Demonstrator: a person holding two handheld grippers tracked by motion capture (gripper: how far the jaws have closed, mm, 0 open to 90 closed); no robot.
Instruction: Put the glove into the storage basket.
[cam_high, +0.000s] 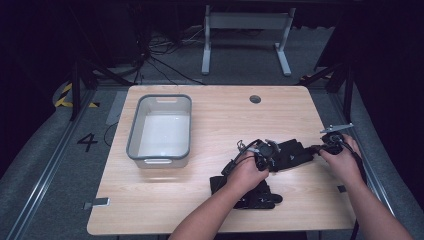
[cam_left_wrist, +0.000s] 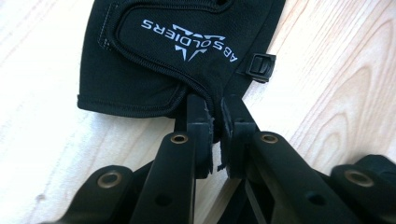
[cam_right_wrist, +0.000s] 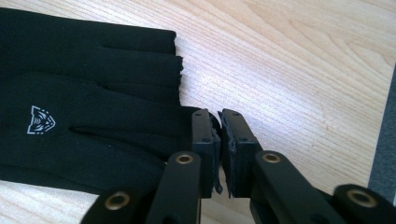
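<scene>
- Black fingerless glove (cam_left_wrist: 154, 56): matt stretch cloth, stitched seams, pale printed lettering, small black plastic clip (cam_left_wrist: 261, 66).
- Light wooden worktop (cam_high: 225, 115): smooth, grained, slight sheen.
- Grey rectangular plastic tub (cam_high: 161, 129): smooth, semi-gloss rim, pale inside.
- Left claw (cam_left_wrist: 214, 116): matt black plastic, brass-coloured metal rivets, frayed rubbery pads.
- Right claw (cam_right_wrist: 217, 126): same matt black finish, worn pad edges.

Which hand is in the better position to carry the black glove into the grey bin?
Left, probably. Both grippers are shut on the glove, but the left gripper, pinching the cuff, is nearer the grey bin. The right gripper holds a fingertip at the far end.
</scene>
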